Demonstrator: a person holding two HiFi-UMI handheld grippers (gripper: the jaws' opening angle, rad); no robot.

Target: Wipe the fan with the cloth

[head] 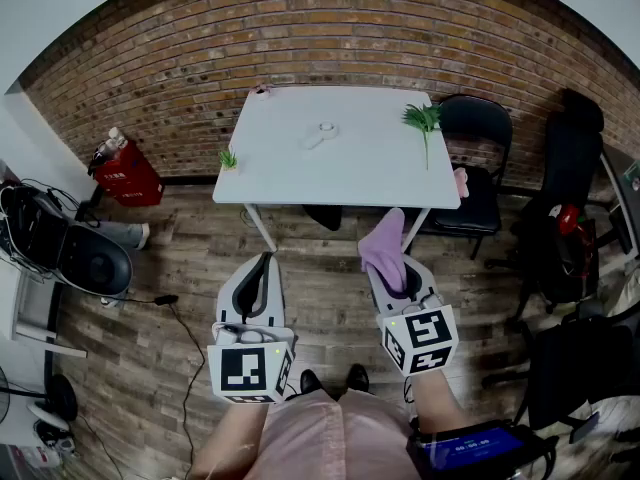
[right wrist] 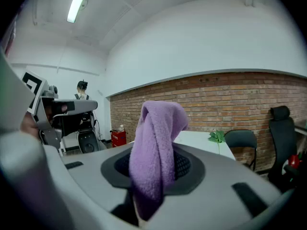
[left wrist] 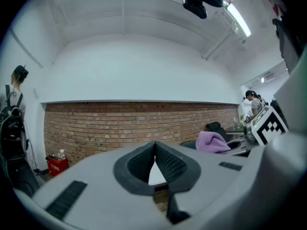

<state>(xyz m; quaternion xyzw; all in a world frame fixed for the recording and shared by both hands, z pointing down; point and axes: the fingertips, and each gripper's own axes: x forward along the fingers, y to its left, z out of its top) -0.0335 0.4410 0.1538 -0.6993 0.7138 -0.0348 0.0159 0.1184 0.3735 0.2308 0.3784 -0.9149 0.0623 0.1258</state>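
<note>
A small white hand fan (head: 322,135) lies near the middle of the white table (head: 300,183), well ahead of both grippers. My right gripper (head: 392,266) is shut on a purple cloth (head: 384,244), which sticks up out of its jaws. In the right gripper view the cloth (right wrist: 156,143) hangs folded over the jaws and hides the pads. My left gripper (head: 266,260) is held level beside the right one, shut with nothing in it. In the left gripper view its pads (left wrist: 165,162) meet at the tips, and the cloth (left wrist: 211,142) shows off to the right.
Small green plants stand on the table's left edge (head: 228,158) and back right corner (head: 424,118). A black chair (head: 478,163) stands at the table's right, more dark chairs (head: 565,218) further right. A red box (head: 127,173) and equipment (head: 70,253) sit at the left, a cable (head: 185,338) across the wooden floor.
</note>
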